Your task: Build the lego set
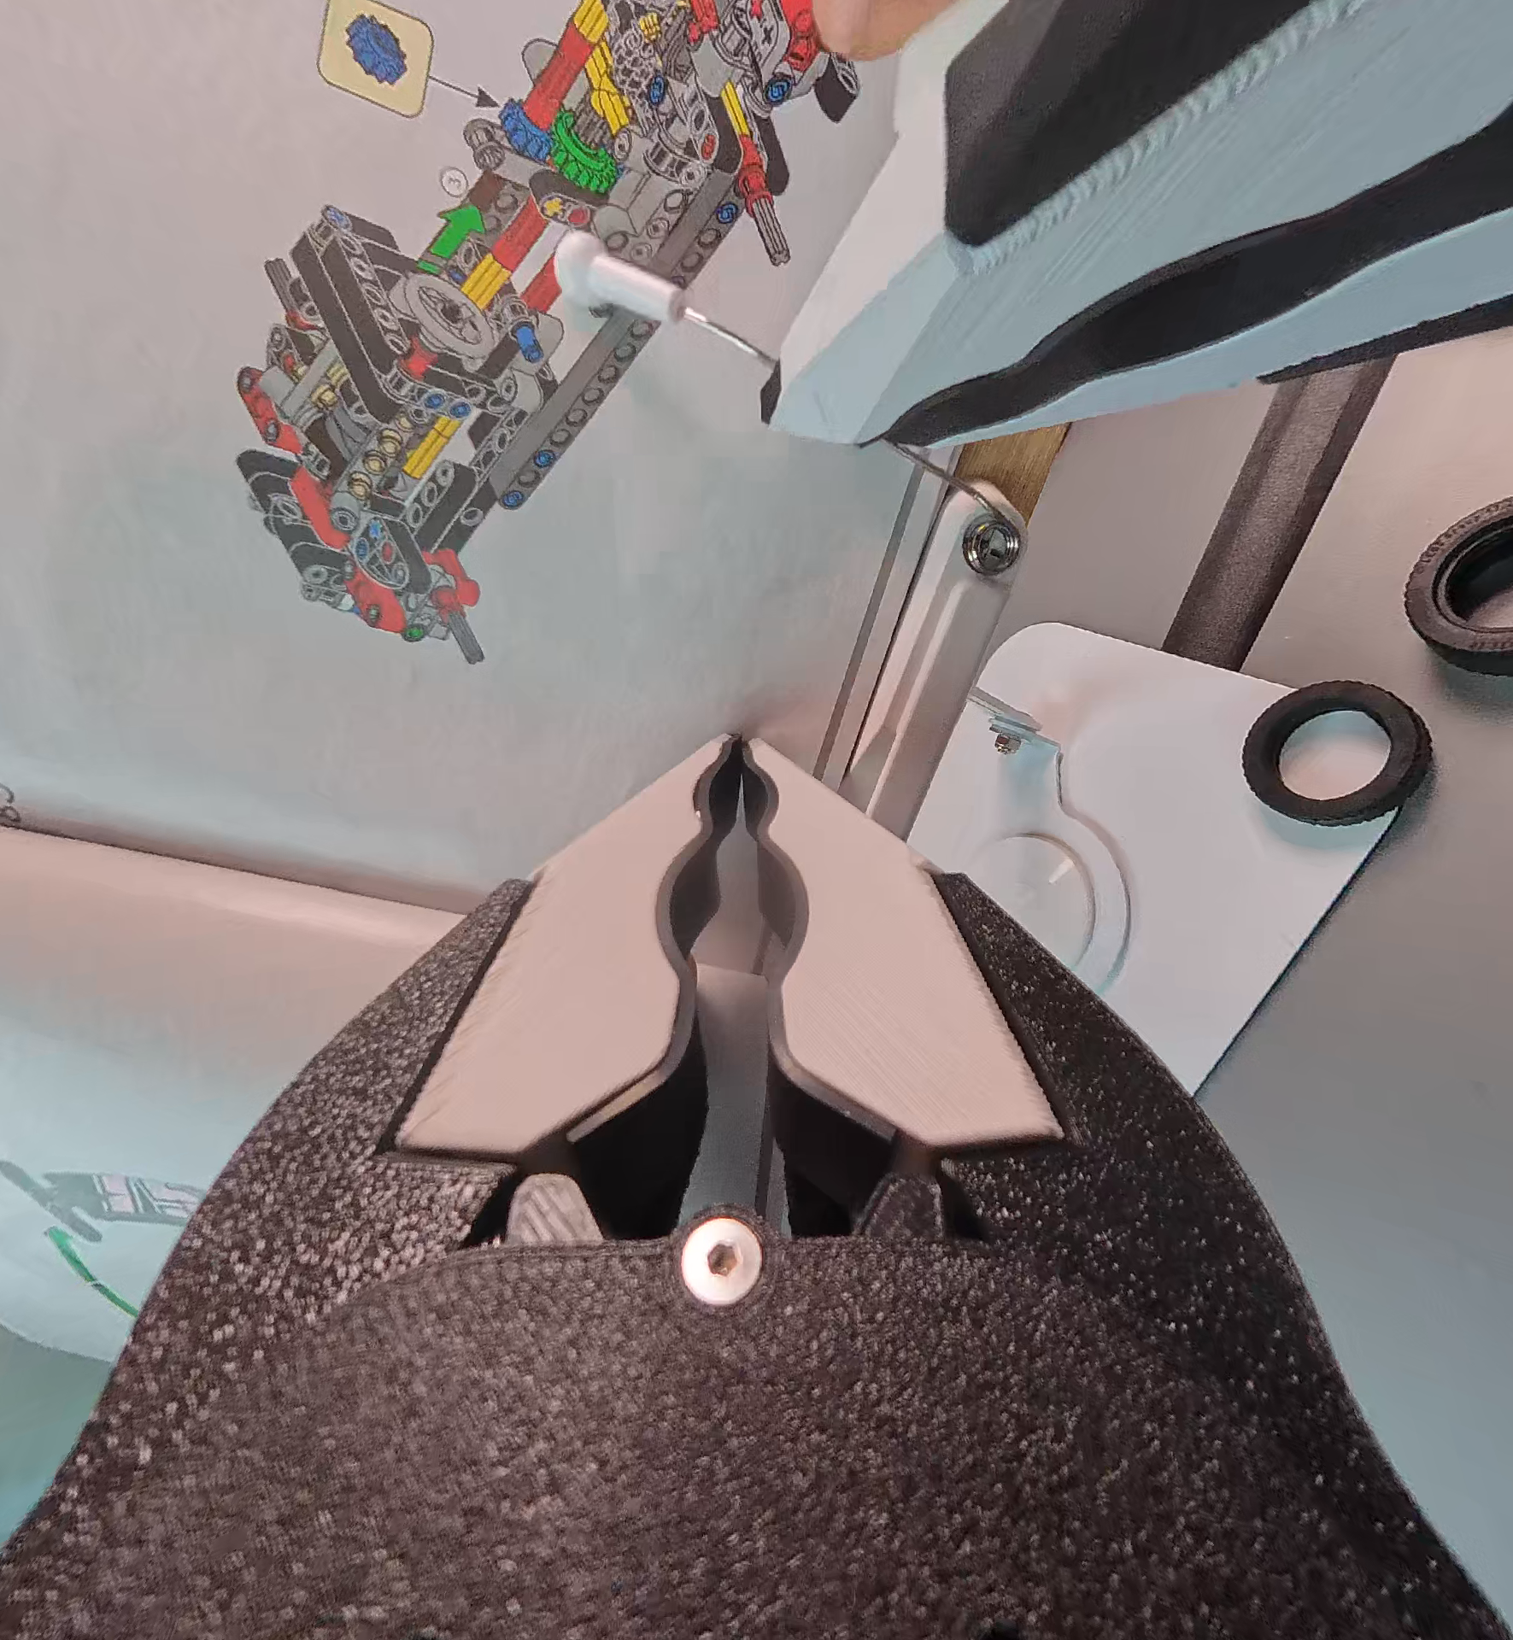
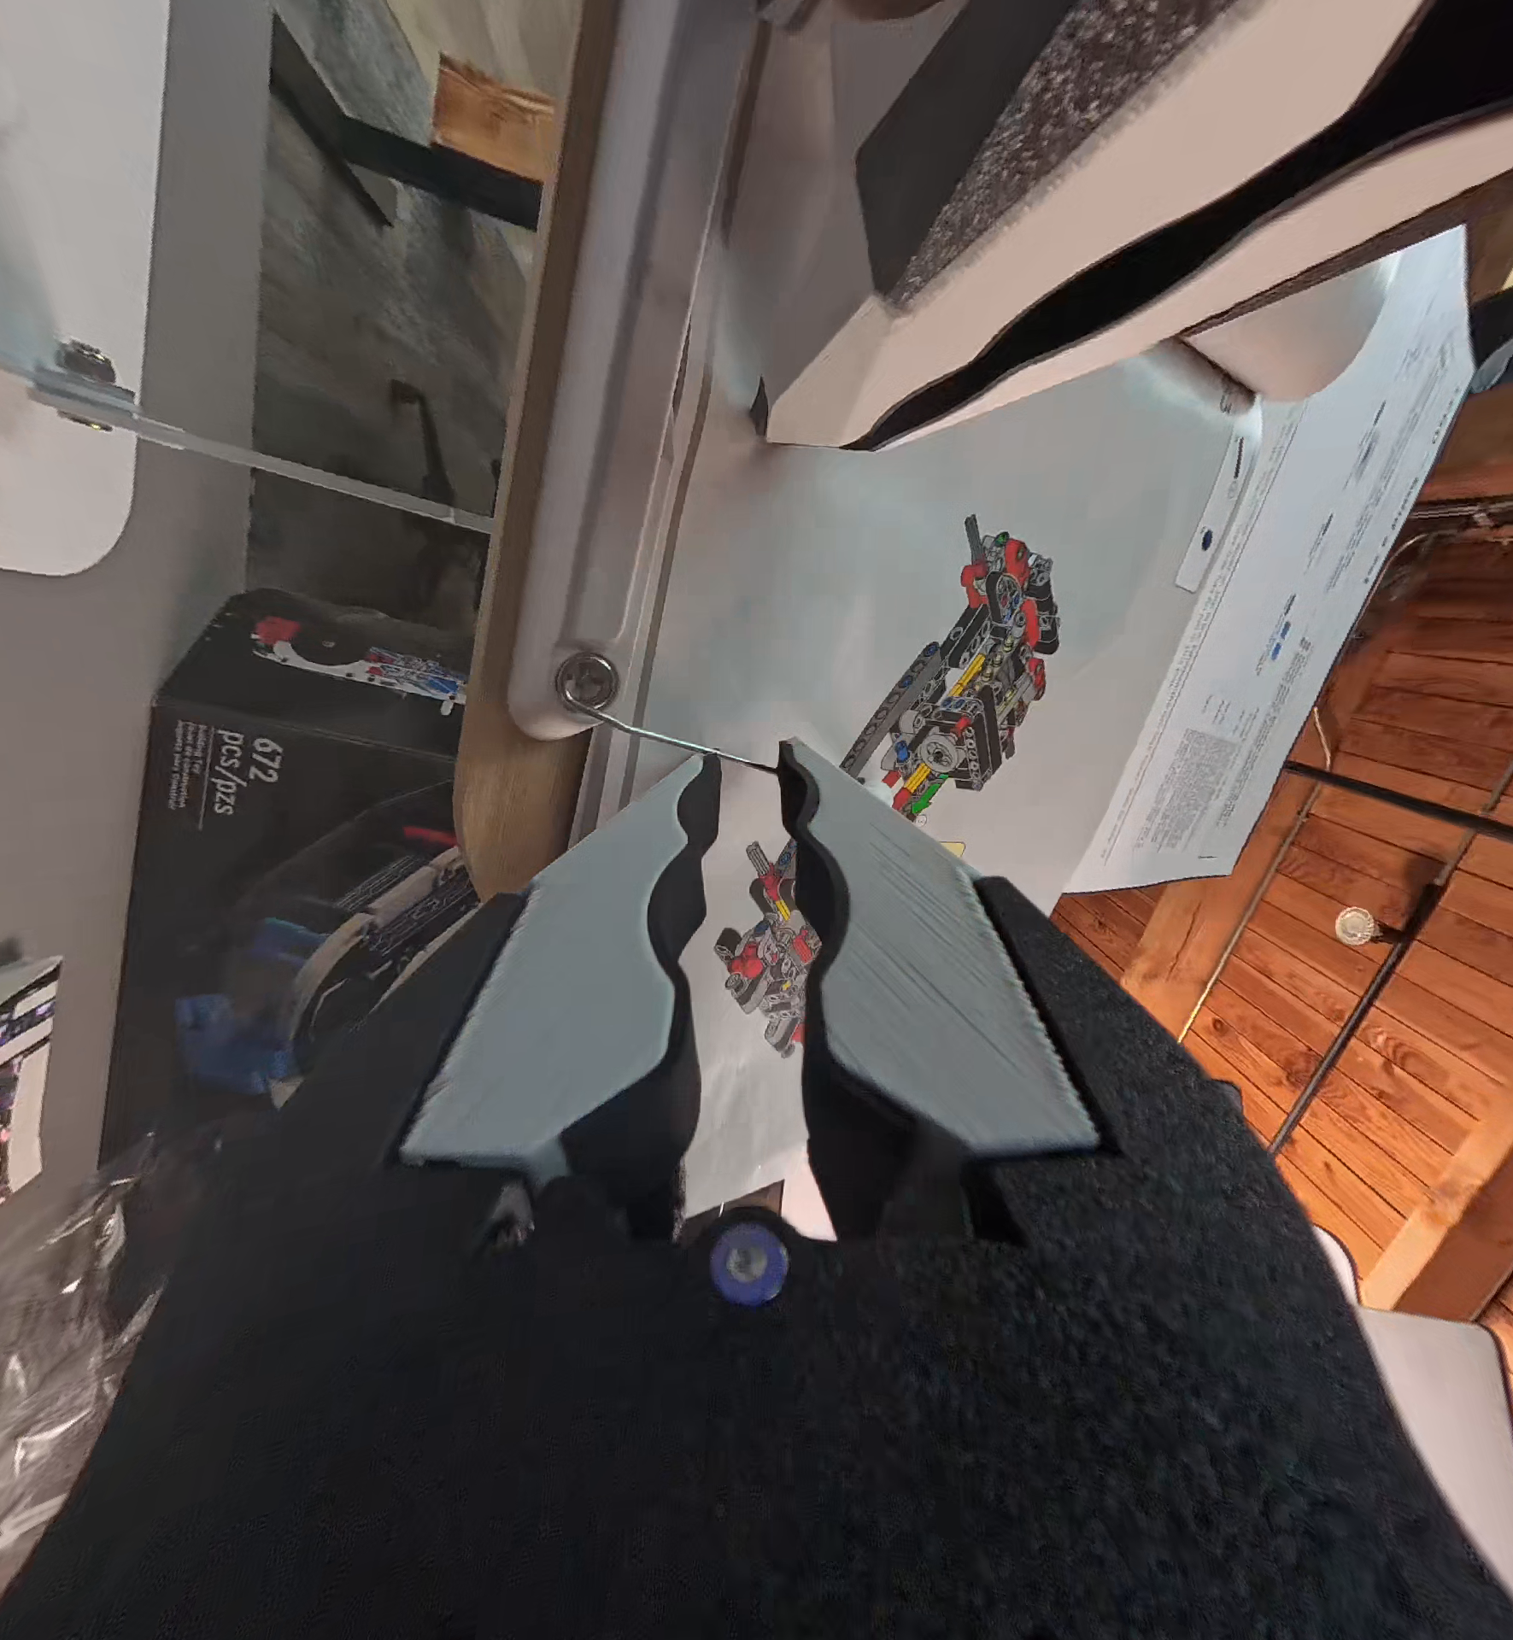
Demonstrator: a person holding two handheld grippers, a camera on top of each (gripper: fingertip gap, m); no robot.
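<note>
The open instruction booklet (image 1: 158, 577) leans on a stand, its page showing a coloured model drawing. A thin wire page clip with a white cap (image 1: 610, 284) lies across the page. My left gripper (image 1: 739, 741), with beige fingers, is shut and empty in front of the lower page. It also shows in the right wrist view (image 2: 775, 430). My right gripper (image 2: 748, 759), with grey-blue fingers, has its tips a narrow gap apart, and the wire (image 2: 646, 732) runs across them. In the left wrist view it (image 1: 788, 413) sits on the wire just right of the cap.
The stand's metal arm (image 1: 921, 710) and screw (image 1: 992, 541) rise from a white base plate (image 1: 1179, 887). Black tyres (image 1: 1498, 586) (image 1: 1338, 754) lie right of it. A black set box (image 2: 291, 799) and plastic bags (image 2: 25, 1331) are at the left, with wooden floor (image 2: 1400, 1021) to the right.
</note>
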